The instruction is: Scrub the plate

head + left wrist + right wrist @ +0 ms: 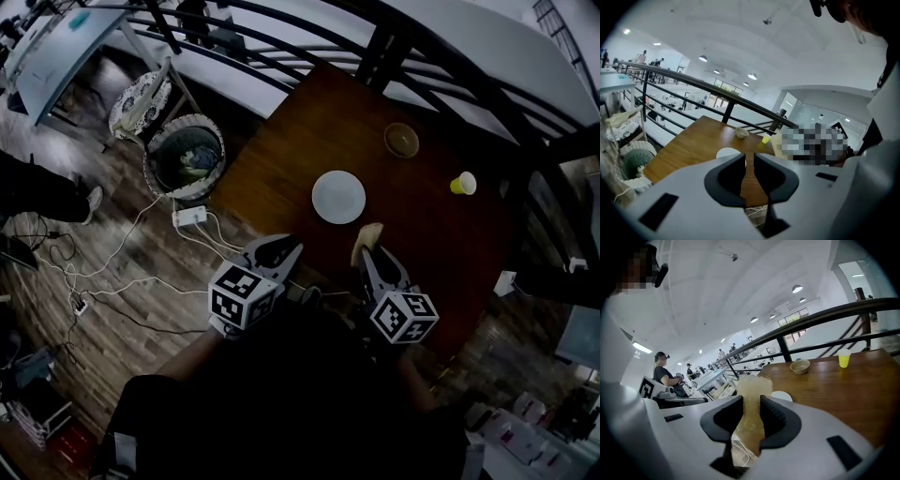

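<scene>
A white round plate [338, 197] lies on the dark wooden table [300, 150], nothing on it. Both grippers hover over the table's near edge, short of the plate. My right gripper [367, 255] is shut on a tan scrub pad [367, 240], whose frayed top sticks out past the jaws [752, 390]. In the right gripper view the plate [783, 396] peeks out just beyond the pad. My left gripper [283, 251] holds nothing, its jaws shut to a thin slit [750, 161]. The plate [726, 153] is partly hidden behind the left jaws.
A small brown bowl [401, 140] and a yellow cup [463, 184] stand farther back on the table. A black railing [281, 37] runs behind it. On the floor at left are a round bin [186, 155], a power strip [190, 217] and loose cables [122, 281].
</scene>
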Action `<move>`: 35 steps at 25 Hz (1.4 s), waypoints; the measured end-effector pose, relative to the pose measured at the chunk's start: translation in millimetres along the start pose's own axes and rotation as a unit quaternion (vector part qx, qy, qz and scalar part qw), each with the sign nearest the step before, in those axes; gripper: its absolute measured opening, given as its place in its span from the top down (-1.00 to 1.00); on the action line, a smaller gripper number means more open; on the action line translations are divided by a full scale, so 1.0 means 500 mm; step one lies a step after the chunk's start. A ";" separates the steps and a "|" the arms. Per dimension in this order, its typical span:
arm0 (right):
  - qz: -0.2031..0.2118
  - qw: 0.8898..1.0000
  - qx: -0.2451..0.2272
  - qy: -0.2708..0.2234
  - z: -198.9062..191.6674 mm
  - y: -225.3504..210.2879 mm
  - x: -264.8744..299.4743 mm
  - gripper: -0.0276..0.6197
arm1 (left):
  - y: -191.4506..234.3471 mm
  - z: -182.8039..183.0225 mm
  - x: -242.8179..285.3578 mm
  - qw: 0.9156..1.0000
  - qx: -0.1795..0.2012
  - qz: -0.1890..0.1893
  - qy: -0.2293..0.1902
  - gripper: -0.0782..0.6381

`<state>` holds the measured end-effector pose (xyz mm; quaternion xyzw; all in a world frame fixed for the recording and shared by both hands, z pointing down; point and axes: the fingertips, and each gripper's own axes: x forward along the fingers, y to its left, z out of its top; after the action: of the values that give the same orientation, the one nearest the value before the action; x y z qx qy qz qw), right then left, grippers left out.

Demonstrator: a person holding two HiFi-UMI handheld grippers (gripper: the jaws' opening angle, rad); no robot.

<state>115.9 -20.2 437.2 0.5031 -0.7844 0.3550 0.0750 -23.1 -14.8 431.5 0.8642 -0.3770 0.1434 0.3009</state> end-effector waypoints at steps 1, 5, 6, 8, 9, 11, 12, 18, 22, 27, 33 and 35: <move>-0.008 1.000 0.004 0.002 0.000 -0.003 0.014 0.53 | 0.014 0.000 0.010 1.000 -0.011 -0.008 0.006 0.60; -0.035 0.999 0.015 0.005 0.001 -0.023 0.055 0.53 | 0.063 -0.016 0.060 0.997 -0.057 -0.032 0.031 0.60; -0.040 0.999 0.018 0.005 0.003 -0.030 0.066 0.53 | 0.076 -0.021 0.077 0.996 -0.073 -0.038 0.038 0.60; -0.048 0.999 0.022 0.010 0.009 -0.033 0.096 0.52 | 0.110 -0.027 0.107 0.991 -0.109 -0.050 0.051 0.60; -0.051 0.998 0.021 0.013 0.011 -0.032 0.110 0.53 | 0.125 -0.030 0.119 0.989 -0.128 -0.056 0.056 0.60; -0.052 0.998 0.015 0.022 0.012 -0.035 0.132 0.52 | 0.145 -0.042 0.147 0.980 -0.173 -0.066 0.067 0.60; -0.051 0.998 0.011 0.027 0.010 -0.039 0.142 0.52 | 0.152 -0.051 0.162 0.975 -0.199 -0.070 0.073 0.60; -0.030 0.997 -0.014 0.072 -0.008 -0.051 0.248 0.52 | 0.216 -0.097 0.262 0.947 -0.295 -0.061 0.113 0.59; -0.022 0.994 -0.039 0.101 -0.026 -0.078 0.308 0.52 | 0.233 -0.128 0.322 0.950 -0.274 -0.027 0.151 0.55; -0.024 0.989 -0.045 0.136 -0.052 -0.106 0.401 0.52 | 0.273 -0.150 0.364 0.948 -0.269 0.011 0.171 0.49; -0.020 0.988 -0.017 0.152 -0.061 -0.115 0.467 0.52 | 0.286 -0.165 0.391 0.941 -0.291 0.012 0.173 0.50; -0.014 0.987 -0.020 0.159 -0.065 -0.112 0.484 0.52 | 0.283 -0.161 0.401 0.938 -0.303 0.003 0.168 0.50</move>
<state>38.9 -191.3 602.8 0.4492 -0.7623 0.4141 0.2136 6.2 -153.1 647.4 0.6941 -0.3490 0.1664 0.6072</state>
